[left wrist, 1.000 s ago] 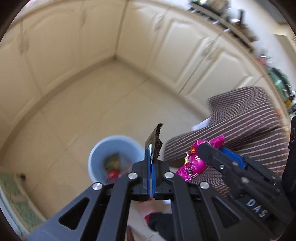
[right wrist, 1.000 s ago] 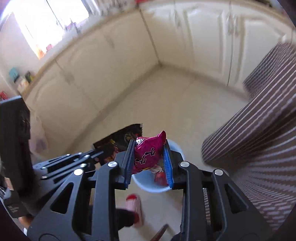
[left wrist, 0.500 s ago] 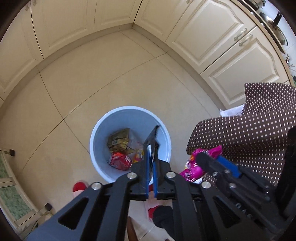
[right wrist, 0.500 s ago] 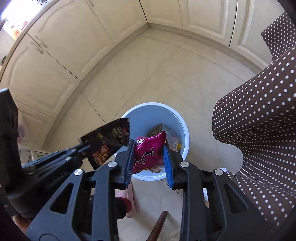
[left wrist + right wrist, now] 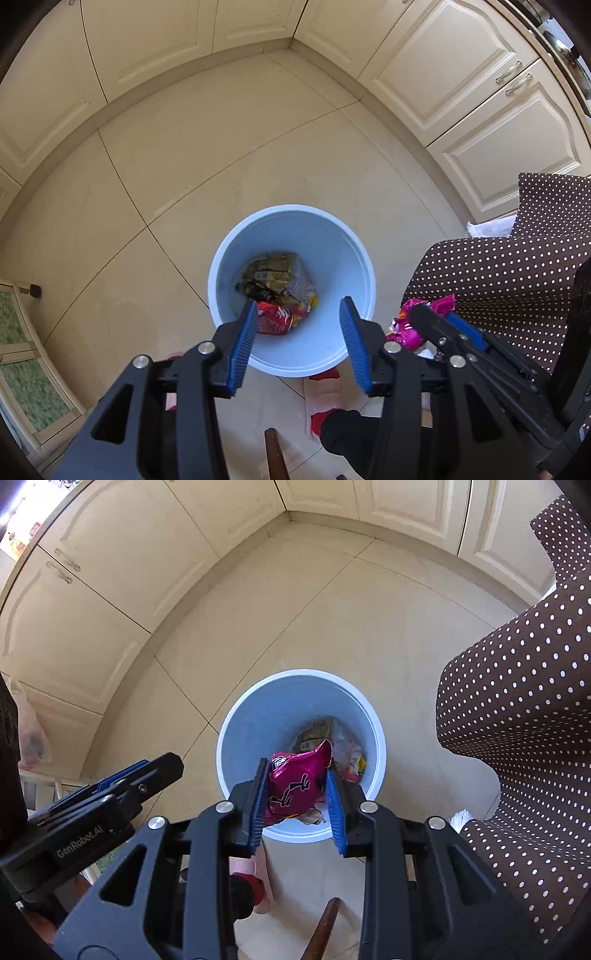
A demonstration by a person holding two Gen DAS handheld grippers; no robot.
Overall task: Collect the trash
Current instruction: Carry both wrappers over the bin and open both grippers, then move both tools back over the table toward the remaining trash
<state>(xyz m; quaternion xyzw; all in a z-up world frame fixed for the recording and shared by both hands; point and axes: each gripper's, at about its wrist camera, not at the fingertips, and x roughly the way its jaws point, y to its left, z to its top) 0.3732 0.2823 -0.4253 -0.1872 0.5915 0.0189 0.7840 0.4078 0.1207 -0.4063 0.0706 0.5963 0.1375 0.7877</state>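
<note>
A light blue trash bin [image 5: 332, 236] stands on the tiled floor, holding several wrappers, among them a red one [image 5: 275, 319] and an olive one [image 5: 271, 271]. My left gripper [image 5: 299, 325] is open and empty right above the bin's near rim. My right gripper [image 5: 297, 790] is shut on a crumpled pink wrapper [image 5: 295, 782] above the same bin [image 5: 258, 716]; the pink wrapper also shows in the left wrist view [image 5: 410, 325], just right of the bin. A black wrapper [image 5: 258, 290] lies inside on the pile.
A table with a brown polka-dot cloth [image 5: 524, 720] stands right of the bin. Cream cabinets [image 5: 461, 74] line the walls. A foot in a red and white slipper [image 5: 321, 398] is near the bin. A wooden stick [image 5: 323, 926] pokes up below.
My left gripper opened and let go of the black wrapper, which now lies in the bin. Both grippers came lower over the bin. The right gripper still holds the pink wrapper.
</note>
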